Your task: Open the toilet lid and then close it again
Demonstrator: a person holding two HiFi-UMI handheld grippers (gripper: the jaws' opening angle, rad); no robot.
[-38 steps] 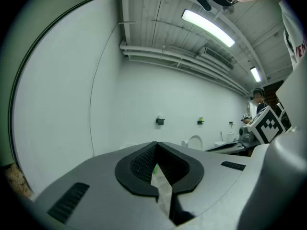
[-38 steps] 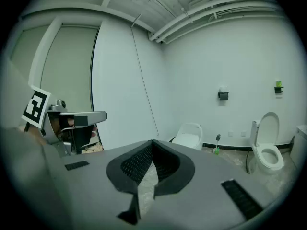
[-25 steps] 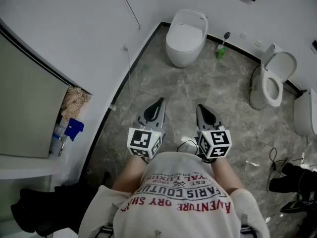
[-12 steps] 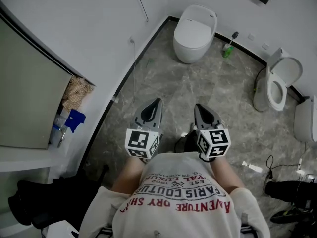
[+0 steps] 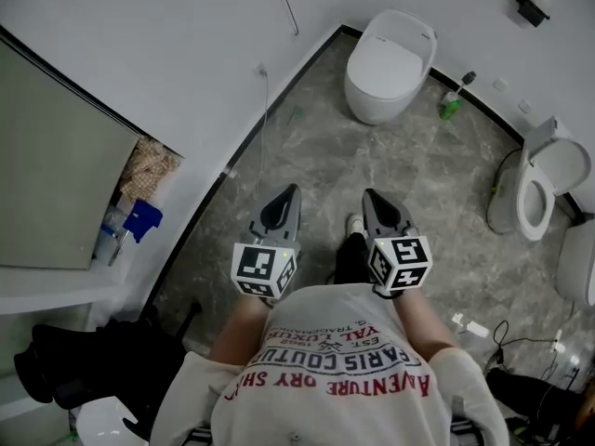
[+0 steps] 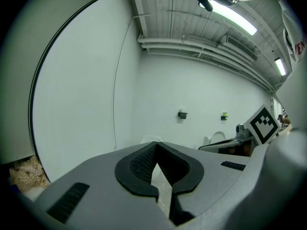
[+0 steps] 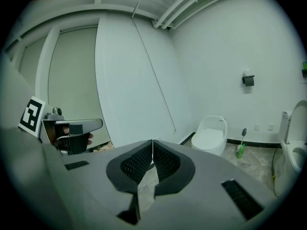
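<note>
A white toilet (image 5: 390,63) with its lid down stands by the far wall; the right gripper view shows it ahead as well (image 7: 211,134). My left gripper (image 5: 290,193) and right gripper (image 5: 370,196) are side by side in front of my body, both far short of the toilet. Each points forward over the grey marble floor. The left gripper's (image 6: 156,146) jaws meet at the tips with nothing between them. The right gripper's (image 7: 152,142) jaws are likewise closed and empty. A shoe (image 5: 354,224) shows between the grippers.
A second toilet (image 5: 548,189) with its lid up stands at the right, with a green bottle and brush (image 5: 453,105) between the two toilets. A white wall with a cable (image 5: 264,110) runs along the left. Dark bags (image 5: 102,365) and floor cables (image 5: 521,333) lie near me.
The closed toilet has shifted right and up in the head view, and the open toilet has slid toward the right edge. A shoe has appeared between the grippers, which keep their pose.
</note>
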